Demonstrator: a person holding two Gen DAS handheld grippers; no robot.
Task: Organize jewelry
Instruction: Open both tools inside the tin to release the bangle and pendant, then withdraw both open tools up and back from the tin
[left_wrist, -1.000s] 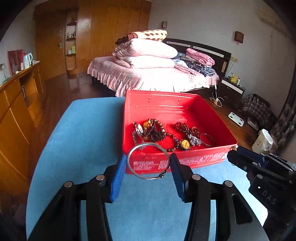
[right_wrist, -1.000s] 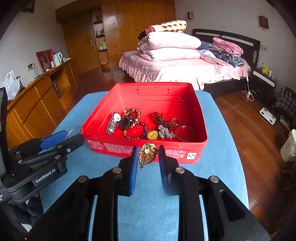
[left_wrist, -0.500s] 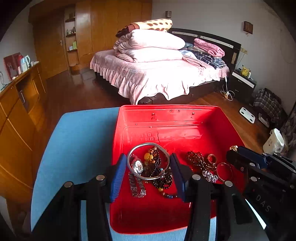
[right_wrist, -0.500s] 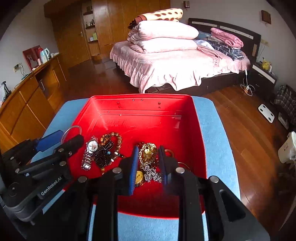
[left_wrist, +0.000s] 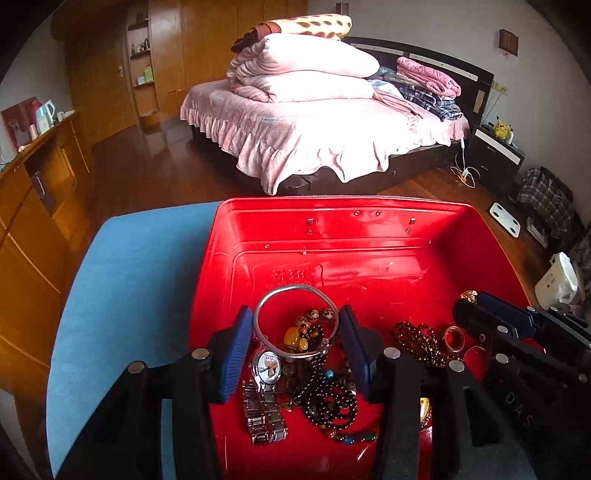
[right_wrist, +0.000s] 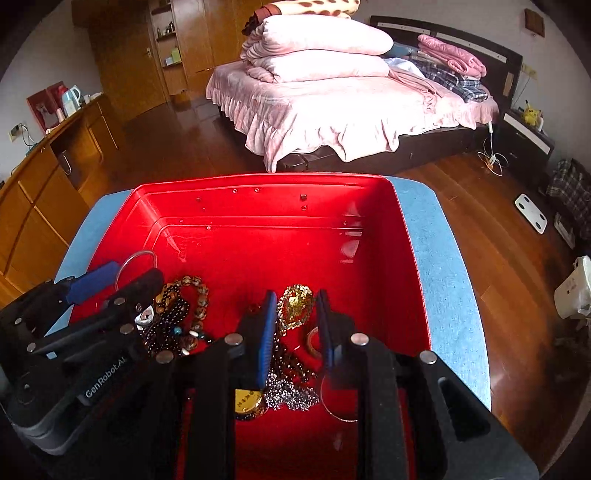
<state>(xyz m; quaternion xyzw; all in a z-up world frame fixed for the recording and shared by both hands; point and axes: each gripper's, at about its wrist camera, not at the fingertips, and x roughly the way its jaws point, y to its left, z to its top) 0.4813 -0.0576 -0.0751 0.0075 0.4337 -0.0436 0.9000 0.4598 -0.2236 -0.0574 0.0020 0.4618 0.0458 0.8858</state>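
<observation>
Both carried forward over red box (left_wrist: 369, 236); left hand-held gripper (left_wrist: 295, 330) pinching silver bangle (left_wrist: 295, 321), right hand-held gripper (right_wrist: 295, 314) pinching gold piece (right_wrist: 295, 308).

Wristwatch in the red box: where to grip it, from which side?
Grip the wristwatch across its metal link band just below the round dial, coming from above. It lies flat, face up, band running lengthwise; the band is narrower than the dial, and dark beads crowd its right edge.

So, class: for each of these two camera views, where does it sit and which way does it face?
Left wrist: rides the left gripper, facing down over the silver bangle it clamps into the red box; right gripper at right edge.
Right wrist: rides the right gripper, pinching a gold ornament; left gripper at left.
Shared: box, bed.
</observation>
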